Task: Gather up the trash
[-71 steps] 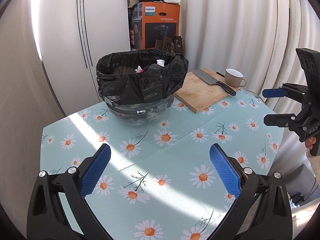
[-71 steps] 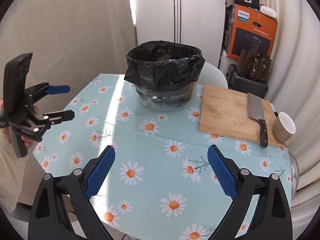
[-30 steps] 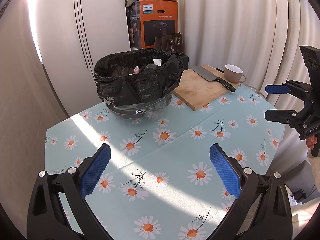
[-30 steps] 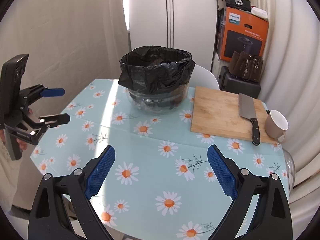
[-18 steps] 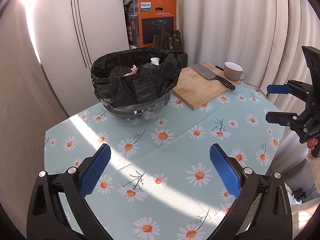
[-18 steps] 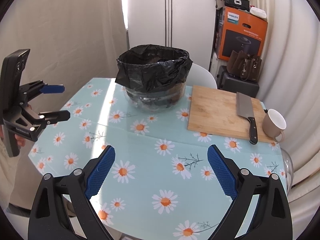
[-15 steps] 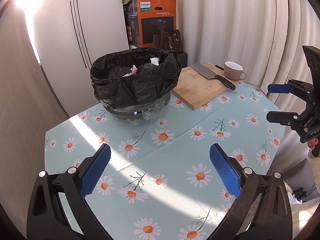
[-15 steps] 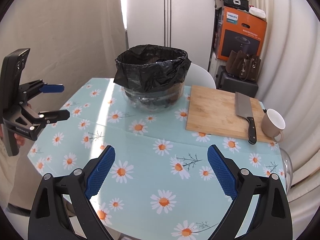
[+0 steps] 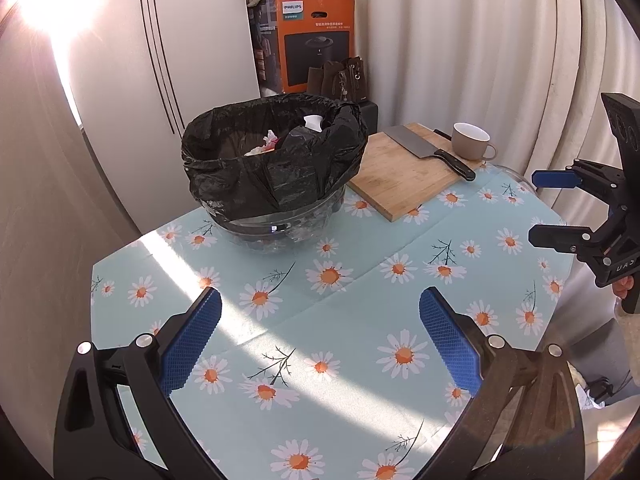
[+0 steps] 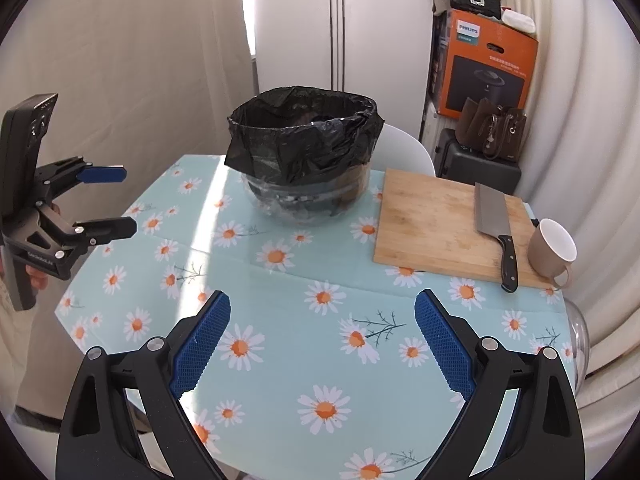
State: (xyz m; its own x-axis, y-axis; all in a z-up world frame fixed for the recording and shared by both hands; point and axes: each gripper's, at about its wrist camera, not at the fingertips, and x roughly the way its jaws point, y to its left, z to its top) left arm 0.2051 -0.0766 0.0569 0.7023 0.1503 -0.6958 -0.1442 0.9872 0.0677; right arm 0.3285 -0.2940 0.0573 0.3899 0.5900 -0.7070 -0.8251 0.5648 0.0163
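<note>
Trash (image 9: 266,144) sits in the thin, soft bag (image 9: 276,176) near the tabletop's far edge beyond the spread, empty left gripper (image 9: 320,344), while from the right wrist the right gripper (image 10: 322,340) gapes empty too, its likeliest hold the folded-over rim (image 10: 304,148).

Count, both wrist views:
- 1 clear glass bowl lined with a black plastic bag (image 9: 276,176) (image 10: 304,152); scraps inside, number unreadable.
- 1 rectangular bamboo cutting board (image 9: 400,176) (image 10: 436,224).
- 1 steel cleaver with black handle (image 9: 428,152) (image 10: 494,224).
- 1 beige ceramic mug (image 9: 472,142) (image 10: 552,252).
- 1 orange-and-black cardboard box (image 9: 316,40) (image 10: 488,68).
- 1 brown leather handbag (image 9: 340,80) (image 10: 496,128).
- 1 bench under a daisy-print light-blue cloth (image 9: 360,320) (image 10: 320,320).
- 2 black handheld grippers with blue-padded jaws: left gripper (image 9: 320,344) (image 10: 104,200), right gripper (image 10: 322,344) (image 9: 556,208).
</note>
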